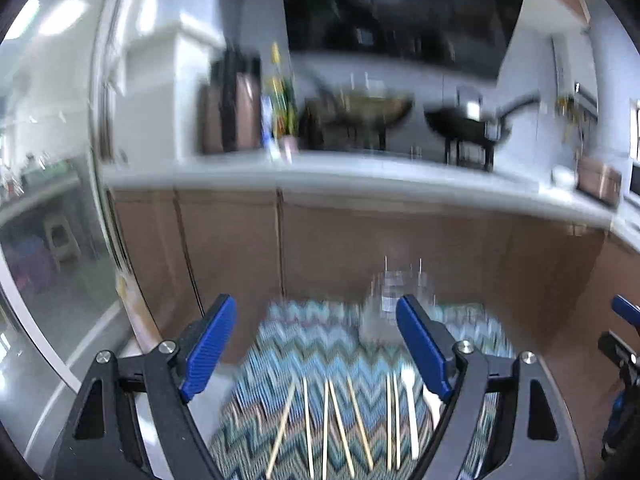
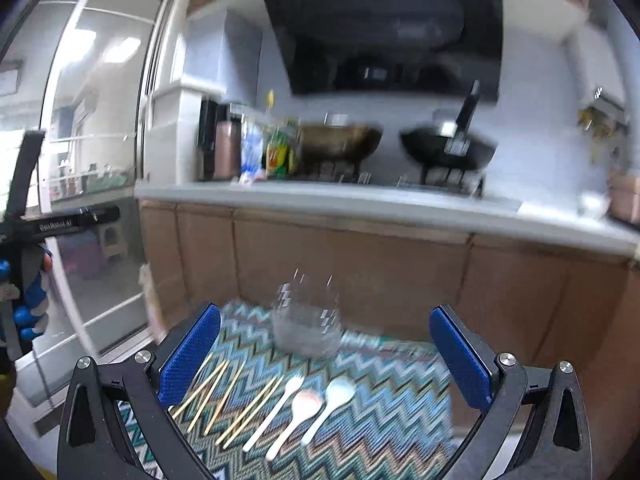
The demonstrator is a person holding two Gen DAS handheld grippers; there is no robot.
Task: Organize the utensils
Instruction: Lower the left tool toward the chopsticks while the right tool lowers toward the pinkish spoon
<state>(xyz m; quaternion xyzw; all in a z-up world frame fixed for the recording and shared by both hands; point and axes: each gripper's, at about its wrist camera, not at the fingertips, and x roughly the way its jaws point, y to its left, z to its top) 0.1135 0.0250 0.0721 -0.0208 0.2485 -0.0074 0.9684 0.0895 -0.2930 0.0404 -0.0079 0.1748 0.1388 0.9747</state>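
Note:
Several wooden chopsticks [image 1: 332,428] lie side by side on a zigzag-patterned cloth [image 1: 304,356], with a white fork [image 1: 410,408] to their right. In the right wrist view the chopsticks [image 2: 224,400] lie left of a white fork [image 2: 276,412] and two white spoons [image 2: 328,404]. A clear glass container [image 2: 306,330] stands at the cloth's far side; it also shows in the left wrist view [image 1: 394,304]. My left gripper [image 1: 316,344] is open and empty above the chopsticks. My right gripper [image 2: 324,360] is open and empty above the utensils.
Behind the cloth [image 2: 384,408] stand brown cabinets [image 2: 360,264] under a white counter [image 2: 360,200] with two woks [image 2: 444,152], bottles [image 2: 276,148] and a dark range hood. A glass sliding door [image 2: 100,160] is on the left. Both views are blurred.

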